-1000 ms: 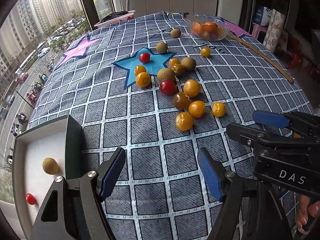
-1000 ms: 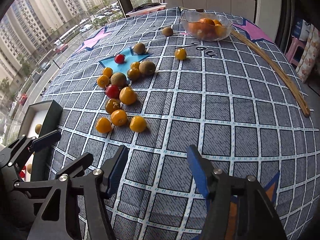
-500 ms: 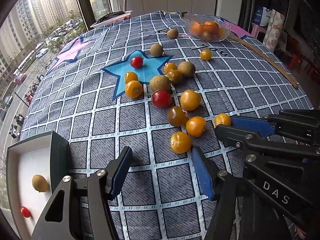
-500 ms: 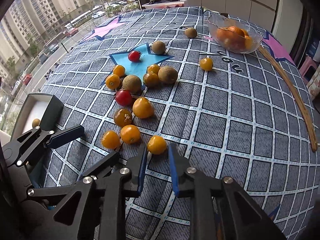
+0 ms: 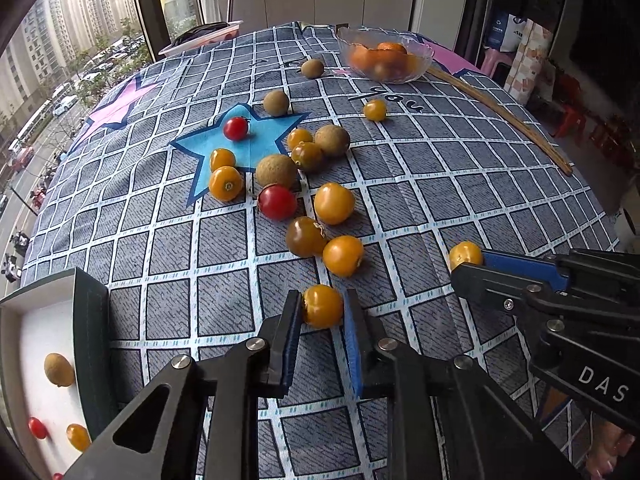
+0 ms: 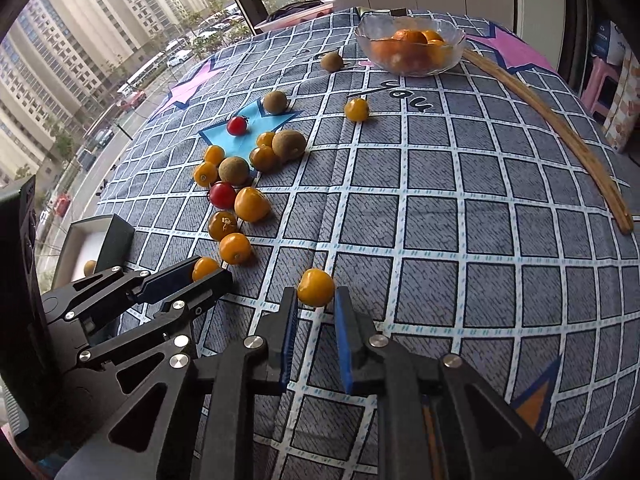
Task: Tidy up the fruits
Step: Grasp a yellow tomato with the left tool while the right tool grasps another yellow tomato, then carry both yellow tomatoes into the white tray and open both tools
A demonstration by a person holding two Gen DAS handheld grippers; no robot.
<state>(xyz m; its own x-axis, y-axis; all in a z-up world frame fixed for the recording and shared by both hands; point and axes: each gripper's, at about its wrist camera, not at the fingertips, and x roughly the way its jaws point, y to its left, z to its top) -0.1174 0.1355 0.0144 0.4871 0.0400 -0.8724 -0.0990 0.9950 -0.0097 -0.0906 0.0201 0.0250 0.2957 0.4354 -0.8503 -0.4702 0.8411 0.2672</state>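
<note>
Both grippers have a fruit each. My left gripper has just closed its jaws onto a yellow tomato; the blue pads press it on both sides, low centre in the left wrist view, about 6 o'clock from the main pile. My right gripper is clamped on a second yellow tomato; same picture, pads tight on both flanks. In the left view that second one shows at 3 o'clock, sitting at the right gripper's tips.

Loose pile sits on the checked cloth at 12 o'clock from my left gripper: yellow tomatoes, two red ones, a darker brownish-green one, several tan round fruits. Nearest neighbours are an orange-yellow one touching the dark one. One red lies on the blue star. A lone yellow one is well apart at 1 o'clock.

White box with dark rim at 9 o'clock, lower left edge; it holds a tan fruit, a red one and a yellow one.

Glass bowl of oranges at far 1 o'clock. Wooden strip runs along the cloth's right side.
</note>
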